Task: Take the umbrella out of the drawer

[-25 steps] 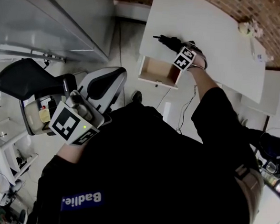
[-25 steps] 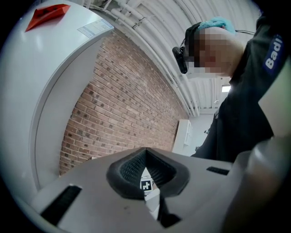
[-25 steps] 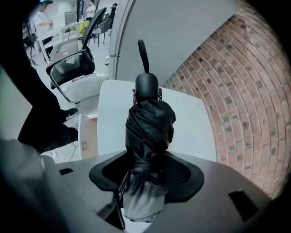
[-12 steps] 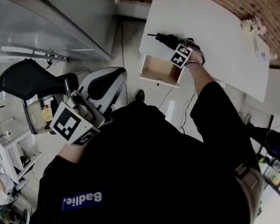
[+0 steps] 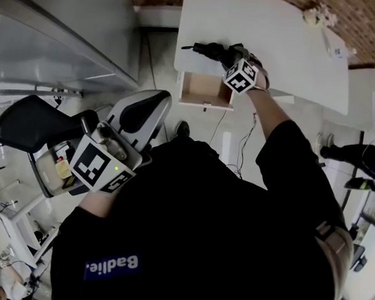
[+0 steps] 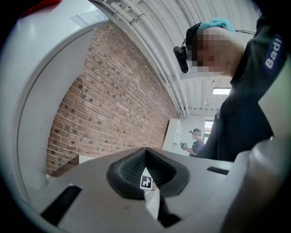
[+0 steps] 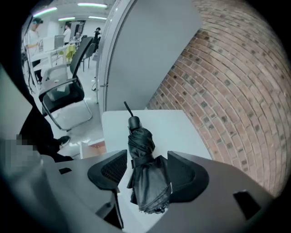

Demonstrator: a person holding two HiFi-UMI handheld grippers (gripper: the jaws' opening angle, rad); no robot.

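The folded black umbrella lies on the white table, its handle tip pointing left past the table's edge. In the right gripper view the umbrella lies between the jaws of my right gripper. These jaws are opening: the left pad stands clear of the fabric and the right pad is beside it. In the head view my right gripper hovers over the umbrella's bundled end. Below the table's edge the wooden drawer hangs open with nothing seen inside. My left gripper is held low at my left side, its pads meeting, nothing between them.
A grey office chair and a black one stand by my left side. A grey partition and a brick wall border the table. Small items sit at the table's far corner. Cables hang under it.
My right gripper has lifted a little above the umbrella, which stays lying on the table. The left gripper has barely moved. The head view has swung slightly.
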